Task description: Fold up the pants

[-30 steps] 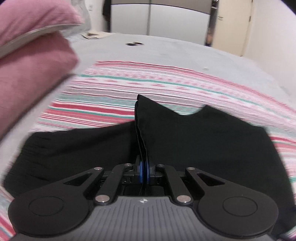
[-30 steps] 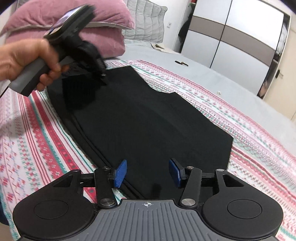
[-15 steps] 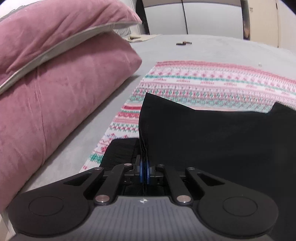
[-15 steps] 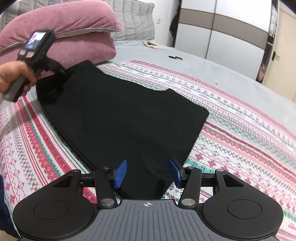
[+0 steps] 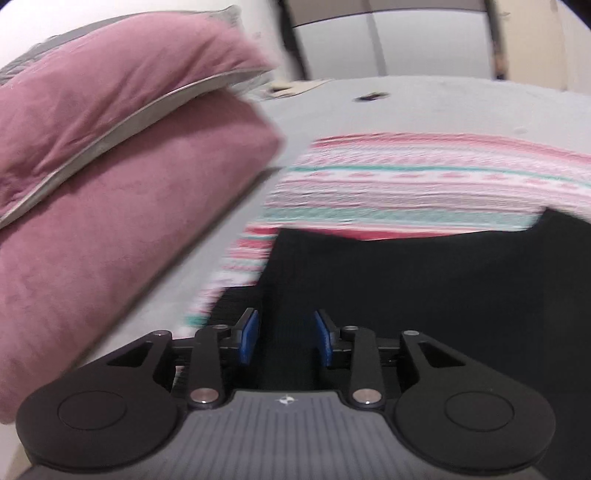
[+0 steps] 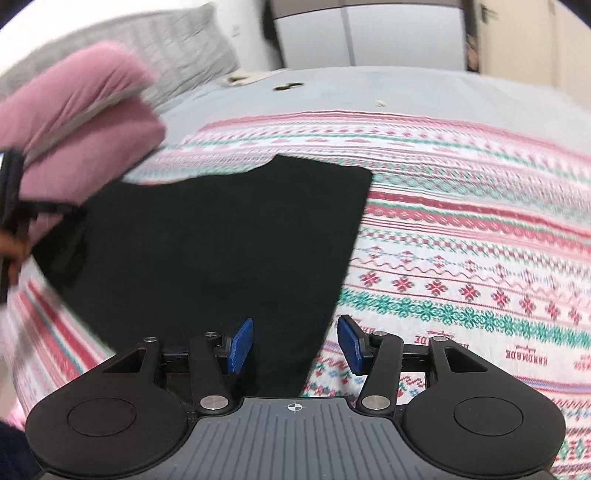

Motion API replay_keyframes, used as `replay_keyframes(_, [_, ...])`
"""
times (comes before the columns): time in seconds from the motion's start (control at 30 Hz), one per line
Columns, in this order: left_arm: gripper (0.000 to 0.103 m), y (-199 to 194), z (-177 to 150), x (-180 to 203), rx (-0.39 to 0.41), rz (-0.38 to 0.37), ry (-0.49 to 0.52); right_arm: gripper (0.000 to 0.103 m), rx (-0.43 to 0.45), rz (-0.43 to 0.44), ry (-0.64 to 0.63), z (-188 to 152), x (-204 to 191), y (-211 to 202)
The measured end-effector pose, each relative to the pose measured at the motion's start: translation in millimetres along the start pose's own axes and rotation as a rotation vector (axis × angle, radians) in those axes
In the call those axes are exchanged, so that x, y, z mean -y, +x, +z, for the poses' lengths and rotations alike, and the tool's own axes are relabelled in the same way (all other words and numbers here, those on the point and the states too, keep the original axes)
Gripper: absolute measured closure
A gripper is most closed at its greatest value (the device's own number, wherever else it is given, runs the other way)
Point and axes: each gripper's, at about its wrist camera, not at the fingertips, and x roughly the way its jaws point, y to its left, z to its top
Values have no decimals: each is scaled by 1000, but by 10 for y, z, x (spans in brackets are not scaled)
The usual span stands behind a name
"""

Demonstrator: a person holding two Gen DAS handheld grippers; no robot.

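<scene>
The black pants (image 6: 221,236) lie folded flat on the patterned blanket (image 6: 461,229) that covers the grey bed (image 6: 369,88). In the right wrist view they spread from the centre toward 9 o'clock, their straight edge running down to 6 o'clock.

The left gripper (image 5: 285,336) has just been opening: its blue pads (image 5: 248,334) now stand apart, with pants cloth lying between them but not pinched. The pants (image 5: 424,295) fill its view from the centre to 3 o'clock.

The right gripper (image 6: 295,345) has its jaws apart too. The edge of the pants passes between the pads, touching neither.

Two pink pillows (image 5: 122,177) are stacked at 9 to 10 o'clock, just beside the blanket. A small dark object (image 6: 288,86) lies on the bed toward 12 o'clock, well apart from the pants. A wardrobe (image 6: 369,33) stands behind the bed.
</scene>
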Motion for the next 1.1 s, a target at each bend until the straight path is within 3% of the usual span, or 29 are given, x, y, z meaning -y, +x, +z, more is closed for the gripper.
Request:
replay_keyframes(0.03, [44,-93,-22,145,7,-58,13,55,-4,9,19,7,23,18])
replay_keyframes(0.17, [44,-304,-153,783,-26,-235,52,86,-12,-11,8,-13,-11,77])
replay_keyframes(0.23, [44,-383,-247,1114,-61,-315,84,90,10,-27,-8,-30,-61,66])
replay_keyframes(0.3, [44,-413,-318,1325,-89,-348,98,90,37,-20,-30,-39,-100,38])
replay_keyframes(0.4, [43,-415,-373,1472,-100,-351,105,90,19,-8,-68,-66,-152,74])
replay_keyframes(0.5, [43,-380,-387,1456,-109,-352,77,90,-86,-44,-110,-165,-183,276])
replay_keyframes(0.77, [41,-335,-393,1389,-114,-349,52,90,-124,-40,-116,-163,-169,254])
replay_keyframes(0.87, [40,-343,-392,1406,-112,-341,59,83,-139,-11,-9,-113,-40,164])
replay_keyframes(1.1, [40,-358,-386,1442,-116,-328,60,81,-160,115,283,-190,316,210])
